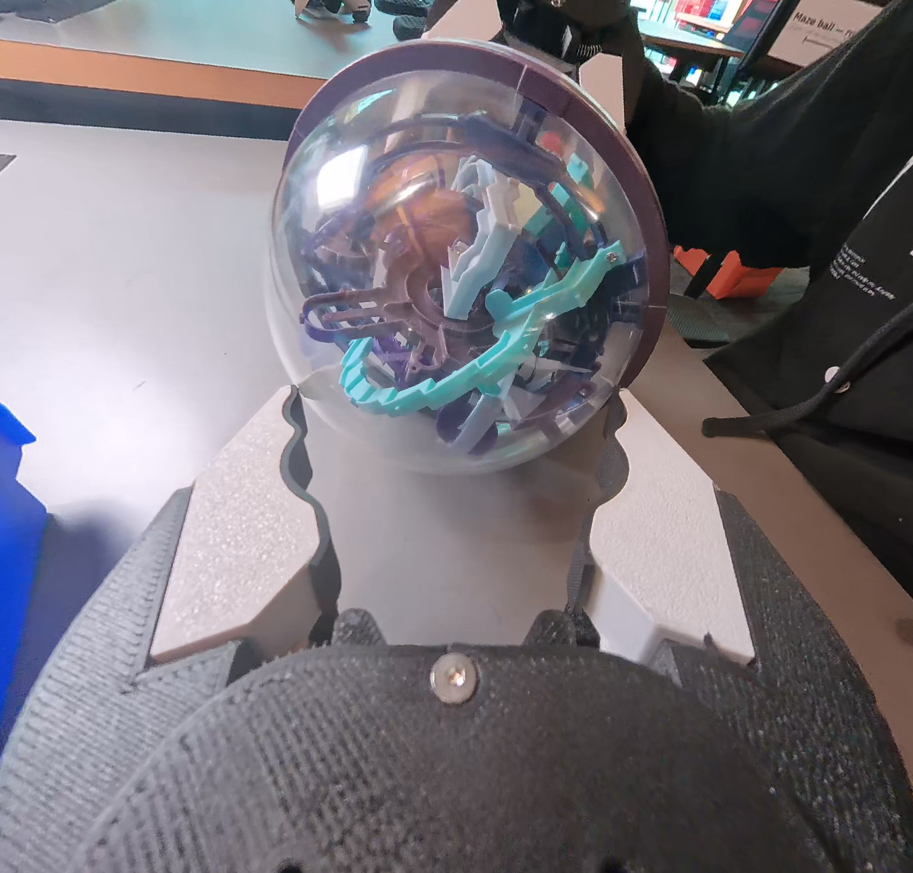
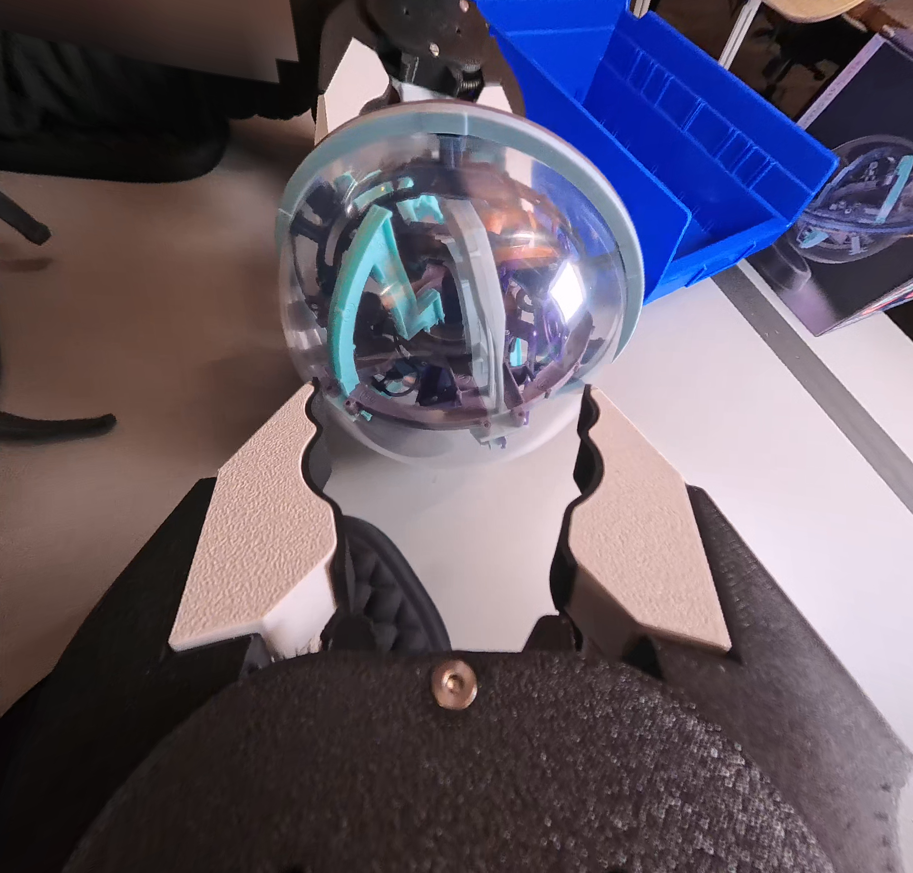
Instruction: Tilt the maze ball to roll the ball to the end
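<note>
The maze ball (image 1: 459, 266) is a clear sphere with teal, purple and grey tracks inside and a dark purple rim. It is held between my two grippers from opposite sides, above the white table (image 1: 123, 266). My left gripper (image 1: 453, 399) has both fingertips pressed on the sphere's lower near side. In the right wrist view the maze ball (image 2: 449, 281) shows a pale grey rim, and my right gripper (image 2: 450, 397) has both fingertips against its lower part. Each view shows the other gripper behind the ball: the right one (image 1: 558, 4) and the left one (image 2: 425, 24). I cannot make out the small ball inside.
A blue bin (image 2: 642, 118) stands just behind the ball on the right, and its corner shows at the left edge (image 1: 15, 454). A dark box (image 2: 864, 217) stands at the far right. A person in a black hoodie (image 1: 790, 197) is close by at the table's edge.
</note>
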Available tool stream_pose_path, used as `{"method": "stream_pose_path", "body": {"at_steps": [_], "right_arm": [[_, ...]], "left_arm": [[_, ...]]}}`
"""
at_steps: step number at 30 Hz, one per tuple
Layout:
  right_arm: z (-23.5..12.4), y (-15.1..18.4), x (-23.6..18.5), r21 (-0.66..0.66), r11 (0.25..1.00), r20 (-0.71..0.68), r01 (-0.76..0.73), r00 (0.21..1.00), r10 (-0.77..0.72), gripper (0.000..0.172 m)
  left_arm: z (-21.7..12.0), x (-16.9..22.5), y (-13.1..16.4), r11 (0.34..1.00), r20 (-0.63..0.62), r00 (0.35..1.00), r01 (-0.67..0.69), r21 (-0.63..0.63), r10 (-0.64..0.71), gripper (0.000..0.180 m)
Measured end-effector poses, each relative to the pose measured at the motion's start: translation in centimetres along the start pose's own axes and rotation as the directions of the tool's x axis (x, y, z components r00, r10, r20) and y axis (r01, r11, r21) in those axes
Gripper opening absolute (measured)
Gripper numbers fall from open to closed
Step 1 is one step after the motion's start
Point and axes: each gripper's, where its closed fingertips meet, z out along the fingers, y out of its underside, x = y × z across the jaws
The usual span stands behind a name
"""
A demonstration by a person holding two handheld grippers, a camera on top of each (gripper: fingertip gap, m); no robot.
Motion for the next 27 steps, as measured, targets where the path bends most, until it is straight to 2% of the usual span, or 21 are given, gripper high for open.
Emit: {"method": "stream_pose_path", "body": {"at_steps": [10, 20, 23, 27], "right_arm": [[0.8, -0.8, 0.6, 0.057, 0.998, 0.024, -0.032, 0.999, 0.03, 0.102], [0.4, -0.4, 0.1, 0.076, 0.997, 0.008, 0.03, 0.999, -0.031, 0.101], [0.1, -0.1, -0.2, 0.086, 0.994, 0.013, 0.068, 0.997, -0.07, 0.101], [-0.2, 0.2, -0.9, 0.102, 0.989, 0.035, 0.109, 0.993, -0.113, 0.101]], "left_arm": [[-0.4, -0.6, 0.6, 0.996, -0.036, 0.996, 0.079, 0.041, -0.077, 0.119], [-0.1, -0.1, 0.5, 1.0, -0.004, 1.0, 0.005, 0.005, -0.005, 0.118], [-0.3, 0.3, 0.5, 0.999, 0.0, 0.999, -0.035, -0.027, 0.035, 0.113], [-1.1, 1.1, 0.2, 1.0, -0.046, 0.999, -0.022, -0.011, 0.021, 0.101]]}}
